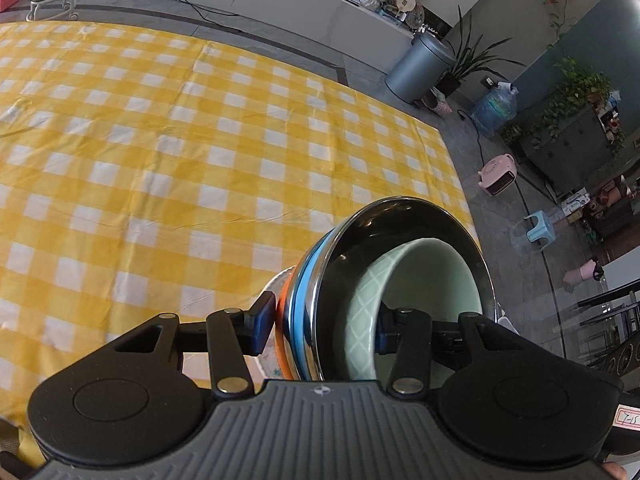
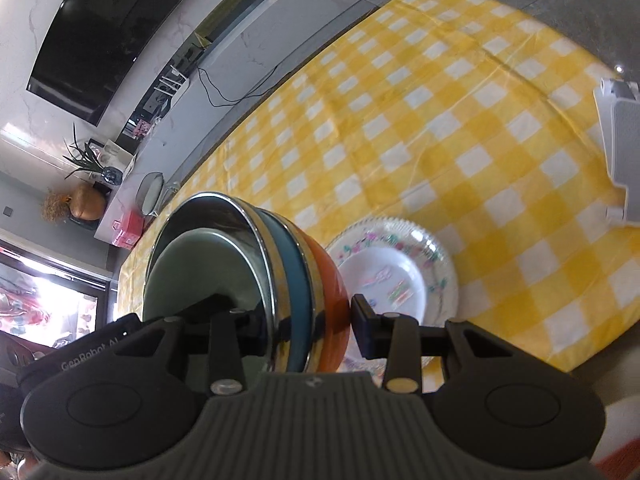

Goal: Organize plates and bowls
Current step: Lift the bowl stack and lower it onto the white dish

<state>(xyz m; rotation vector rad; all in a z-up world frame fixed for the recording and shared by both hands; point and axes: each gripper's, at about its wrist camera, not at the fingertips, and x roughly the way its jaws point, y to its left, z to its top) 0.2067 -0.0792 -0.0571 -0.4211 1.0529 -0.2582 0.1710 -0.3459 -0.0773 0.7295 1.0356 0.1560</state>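
A nested stack of bowls [image 1: 308,304] hangs tilted over the yellow checked tablecloth [image 1: 160,140], with an orange bowl outermost, then a blue one, then a steel bowl [image 1: 404,216]. A pale green ceramic bowl [image 1: 432,276] sits inside. My left gripper [image 1: 324,326] is shut on the stack's wall, one pad outside the orange bowl and one inside the green bowl. My right gripper [image 2: 308,330] clamps the same stack [image 2: 296,280] at the opposite side. A floral plate [image 2: 400,276] lies on the cloth just past the stack, and its rim [image 1: 276,280] peeks out behind my left finger.
A white plastic stand [image 2: 620,140] sits on the table at the right edge of the right wrist view. The table's edge [image 1: 456,168] runs close to the stack, with floor, a bin [image 1: 420,68] and plants beyond. A counter and a dark screen lie behind the table.
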